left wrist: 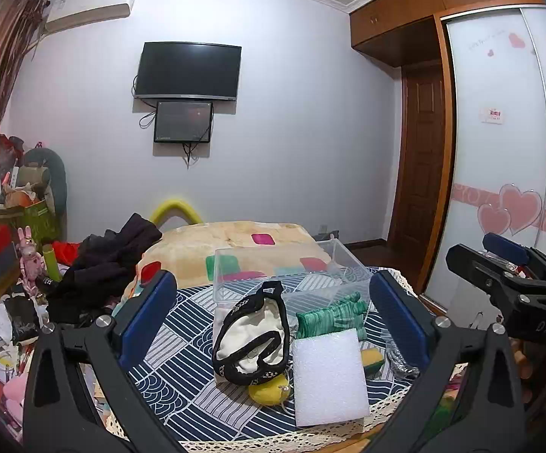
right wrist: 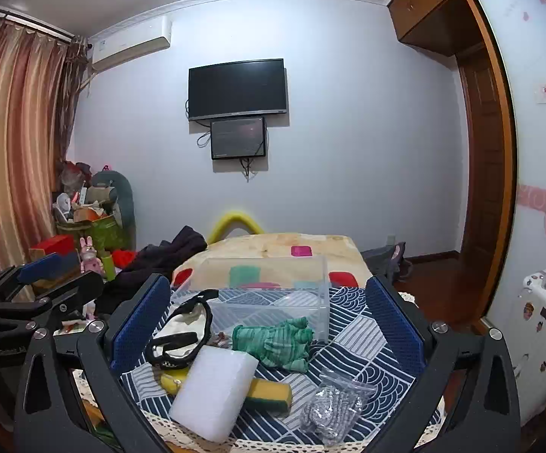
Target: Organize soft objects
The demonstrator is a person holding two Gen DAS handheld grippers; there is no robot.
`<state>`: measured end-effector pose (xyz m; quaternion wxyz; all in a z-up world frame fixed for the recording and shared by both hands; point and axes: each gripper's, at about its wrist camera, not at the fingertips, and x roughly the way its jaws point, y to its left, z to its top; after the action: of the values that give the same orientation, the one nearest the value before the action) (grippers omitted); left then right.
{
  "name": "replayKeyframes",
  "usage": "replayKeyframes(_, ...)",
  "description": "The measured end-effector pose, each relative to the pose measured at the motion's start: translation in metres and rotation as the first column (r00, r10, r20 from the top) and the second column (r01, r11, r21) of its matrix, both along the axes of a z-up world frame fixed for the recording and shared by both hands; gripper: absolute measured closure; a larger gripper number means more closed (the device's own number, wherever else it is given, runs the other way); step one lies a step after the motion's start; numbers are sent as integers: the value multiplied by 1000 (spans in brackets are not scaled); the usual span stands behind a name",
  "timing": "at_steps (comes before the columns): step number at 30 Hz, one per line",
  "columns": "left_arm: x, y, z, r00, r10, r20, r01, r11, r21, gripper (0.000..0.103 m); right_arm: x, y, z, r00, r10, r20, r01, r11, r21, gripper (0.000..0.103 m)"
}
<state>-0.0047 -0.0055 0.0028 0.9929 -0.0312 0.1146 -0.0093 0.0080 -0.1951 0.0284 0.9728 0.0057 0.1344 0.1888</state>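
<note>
On the patterned table cloth lie a cream pouch with black trim, a white foam block, a green knit glove, a yellow-green sponge, a small yellow soft toy and a clear bag of silvery material. A clear plastic box stands behind them. My left gripper is open and empty, above the pouch and foam. My right gripper is open and empty, above the glove and foam.
A bed with a patchwork blanket lies beyond the table, with dark clothes heaped on its left. Cluttered boxes and toys fill the left side. A wardrobe with sliding doors stands on the right. A small white cabinet is at far right.
</note>
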Motion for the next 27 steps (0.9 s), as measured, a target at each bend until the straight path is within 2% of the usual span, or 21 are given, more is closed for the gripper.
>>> replayKeyframes(27, -2, 1, 3, 1000, -3, 4, 3, 1000, -10, 0, -3, 3, 2, 1000, 20, 12, -20, 1000, 6, 0)
